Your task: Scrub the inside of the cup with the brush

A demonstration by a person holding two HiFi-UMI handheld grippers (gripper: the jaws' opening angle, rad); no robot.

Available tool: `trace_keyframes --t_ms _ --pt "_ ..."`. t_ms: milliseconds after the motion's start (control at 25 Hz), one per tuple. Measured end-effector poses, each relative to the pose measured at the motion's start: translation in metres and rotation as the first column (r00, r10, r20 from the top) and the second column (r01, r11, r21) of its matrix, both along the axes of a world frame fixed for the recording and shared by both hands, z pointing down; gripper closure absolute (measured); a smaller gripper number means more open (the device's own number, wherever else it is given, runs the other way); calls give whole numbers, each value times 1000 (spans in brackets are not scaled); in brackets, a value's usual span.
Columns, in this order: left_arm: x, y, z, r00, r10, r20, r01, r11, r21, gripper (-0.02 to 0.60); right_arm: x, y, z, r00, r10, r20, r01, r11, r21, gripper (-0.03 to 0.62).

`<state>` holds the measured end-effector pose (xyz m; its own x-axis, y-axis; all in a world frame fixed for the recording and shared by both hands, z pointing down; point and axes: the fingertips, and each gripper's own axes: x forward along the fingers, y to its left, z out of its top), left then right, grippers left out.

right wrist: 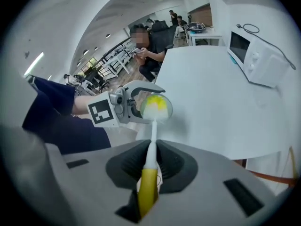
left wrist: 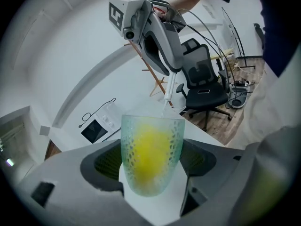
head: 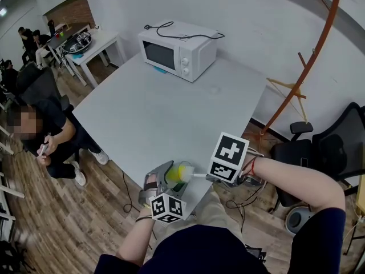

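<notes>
A translucent green dimpled cup (left wrist: 151, 154) sits between the pads of my left gripper (left wrist: 151, 167), which is shut on it. In the head view the cup (head: 178, 174) is held on its side over the near edge of the white table (head: 171, 113), mouth toward the right. My right gripper (right wrist: 150, 166) is shut on the yellow-and-white handle of the brush (right wrist: 149, 173). The brush's yellow and white head (right wrist: 156, 106) is inside the cup. The right gripper (head: 228, 165) is just right of the cup, and the left gripper (head: 157, 186) is on the cup's left.
A white microwave (head: 178, 51) with a loose black cord stands at the table's far side. A seated person (head: 48, 138) is left of the table. A black office chair (head: 328, 147) and a wooden coat stand (head: 311, 61) are on the right.
</notes>
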<state>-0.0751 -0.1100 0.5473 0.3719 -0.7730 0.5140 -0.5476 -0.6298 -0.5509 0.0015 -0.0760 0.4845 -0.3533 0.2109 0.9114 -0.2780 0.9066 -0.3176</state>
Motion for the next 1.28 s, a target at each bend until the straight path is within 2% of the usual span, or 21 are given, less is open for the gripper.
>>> trace_keyframes --t_ms 120,360,560,760,880,1000,1120,1280 --pt "0 -2 6 1000 4 0 -4 1000 -1 204 1 -2 2 1000 -30 -9 30 998 47 542" --pt "-12 -9 15 998 -39 -53 38 999 -11 204 10 -7 1 999 -47 5 46 990 136 542" --pt "-30 -22 26 988 -109 -108 105 994 -37 204 26 -11 -6 999 11 48 -17 992 122 542" --pt "-43 -39 41 965 -183 -186 170 982 -86 204 27 -18 -9 991 57 120 -71 991 114 542" --pt "-42 -53 46 934 -236 -267 209 970 -127 204 26 -26 -8 980 90 180 -113 986 124 542" --pt "-40 -68 50 884 -289 -367 238 955 -178 204 23 -38 -7 948 159 274 -200 972 127 542" --pt "-38 -89 48 817 -333 -471 258 941 -218 204 20 -53 -4 890 254 379 -313 944 104 542" --pt "-35 -119 53 742 -382 -551 287 923 -254 204 21 -75 5 785 377 492 -465 883 66 542"
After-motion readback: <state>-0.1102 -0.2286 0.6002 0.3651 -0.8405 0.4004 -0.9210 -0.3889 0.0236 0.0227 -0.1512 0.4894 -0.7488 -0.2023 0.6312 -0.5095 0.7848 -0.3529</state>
